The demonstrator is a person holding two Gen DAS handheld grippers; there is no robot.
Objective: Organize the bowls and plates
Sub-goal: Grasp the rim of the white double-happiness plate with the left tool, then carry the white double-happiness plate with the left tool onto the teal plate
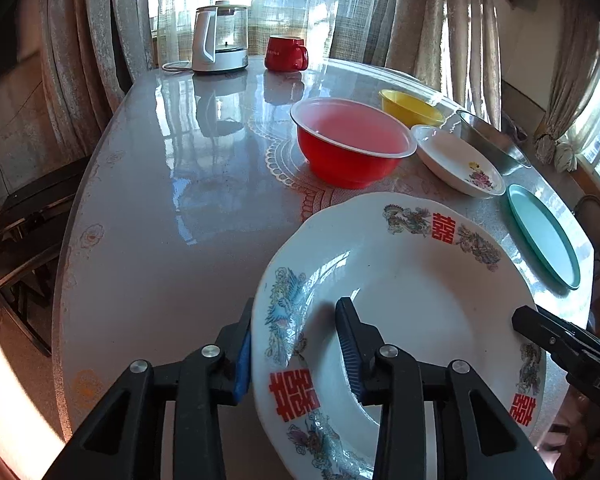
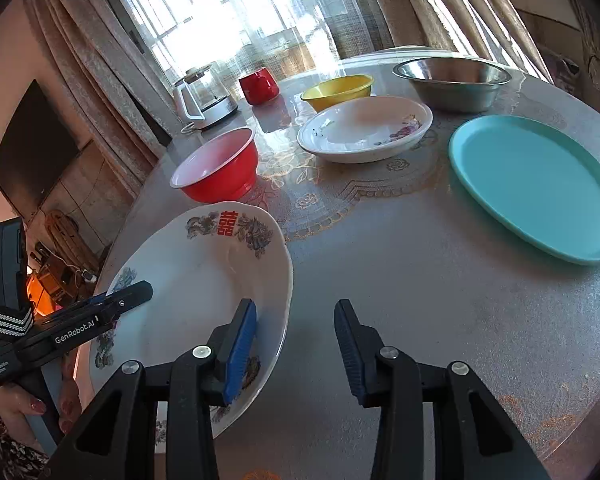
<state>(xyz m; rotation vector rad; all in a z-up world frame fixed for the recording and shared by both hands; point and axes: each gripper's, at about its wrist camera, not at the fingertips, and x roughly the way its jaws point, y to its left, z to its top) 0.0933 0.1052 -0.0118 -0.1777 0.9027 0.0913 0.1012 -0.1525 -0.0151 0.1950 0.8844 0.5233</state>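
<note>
Fingers (image 1: 242, 360) of left gripper (image 1: 296, 344): partly spread, astride the left rim of the task's thing. Outer blue pad hard against the rim's edge; inner finger down in the well, its contact hidden. Clamped or merely straddling: cannot tell.

Fingers (image 2: 240, 344) of right gripper (image 2: 296, 340): partly spread, pinching nothing. Inner finger over the well, outer finger over bare table, clear of the opposite rim by a visible strip of tabletop.

Item: large plate (image 1: 400, 300), white, deep-welled, red double-happiness characters and bird motifs around the rim. Location: near edge of table (image 1: 180, 184), closest of all dishes to the person. Seemingly resting on the table; lifted or not, uncertain.

Probable reason for the hold: one gripper to each side, a balanced two-handed pickup for a wide, heavy, slippery piece; rim the only graspable part.

Just beyond: red bowl (image 1: 352, 148), white inside, upright, close to the plate's far rim but apart.
Further: small flowered dish (image 1: 456, 156); behind it yellow bowl (image 1: 410, 106) and steel bowl (image 2: 452, 80).
To the right: teal plate (image 2: 536, 188), flat, well apart.
All set singly, nothing stacked; sorting judged barely begun.

Far edge, not for sorting: glass kettle (image 1: 220, 38), red mug (image 1: 286, 53).
Beside the table: hand (image 2: 28, 404) on the left gripper's handle.
</note>
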